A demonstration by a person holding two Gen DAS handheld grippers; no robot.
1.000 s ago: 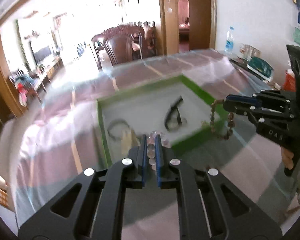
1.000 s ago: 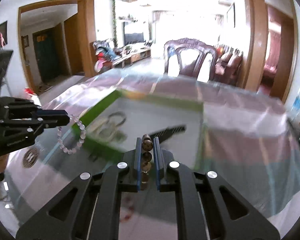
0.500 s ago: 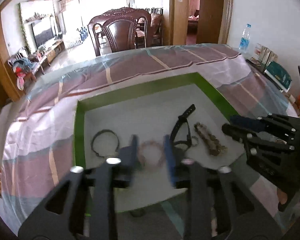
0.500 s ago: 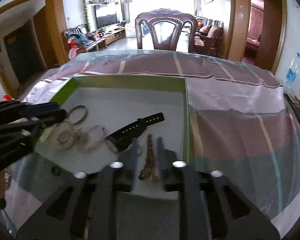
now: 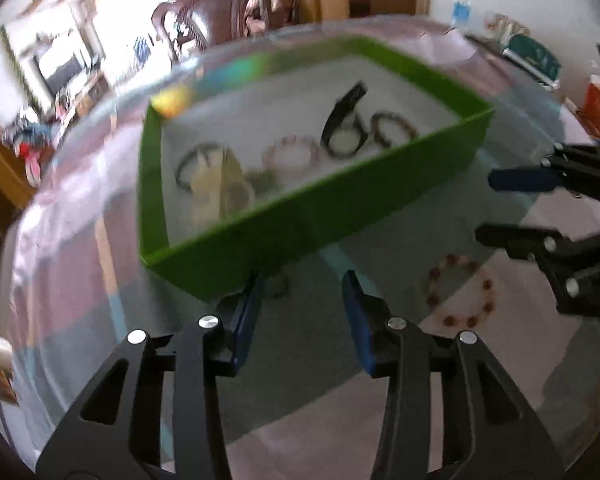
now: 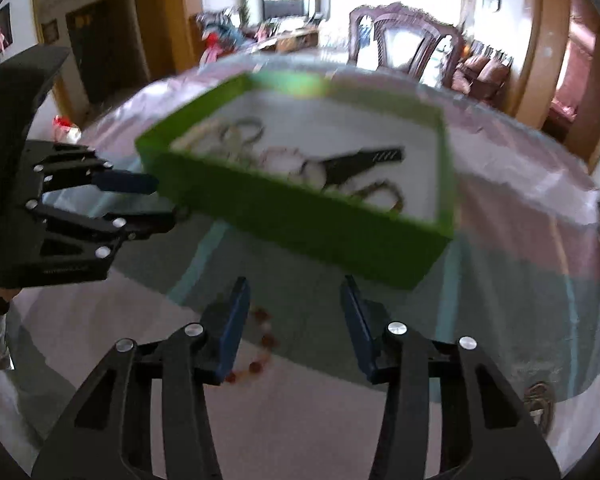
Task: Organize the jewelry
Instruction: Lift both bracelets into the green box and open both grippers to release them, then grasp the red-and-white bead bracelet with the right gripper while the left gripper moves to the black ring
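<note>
Jewelry is sitting mostly inside the green box (image 5: 312, 216) on the glass-topped table (image 5: 300, 380).

Left wrist view: blurry. Left gripper (image 5: 302, 312) is hanging just in front of the box's near wall, jaws spread, nothing between them; they have just been opening. Inside the box: a dark bangle (image 5: 196, 162), a pale pink bead bracelet (image 5: 294, 156), a black watch (image 5: 342, 128), a dark bead bracelet (image 5: 394, 130). A small dark piece (image 5: 278, 286) is lying on the table just beside the left finger. An amber bead bracelet (image 5: 460, 296) is lying on the table, right of the left gripper. Right gripper (image 5: 486, 208) is entering from the right, jaws apart, empty, near that bracelet.

Right wrist view: right gripper (image 6: 294, 300) is hovering over the table in front of the box (image 6: 300, 220), jaws spread and just been opening, empty. Amber bracelet (image 6: 256, 344) is lying on the table, partly hidden behind its left finger. Left gripper (image 6: 166, 200) is showing at the left, jaws apart, tips close to the box's near corner. Black watch (image 6: 352, 164) is lying in the box among the bracelets.
</note>
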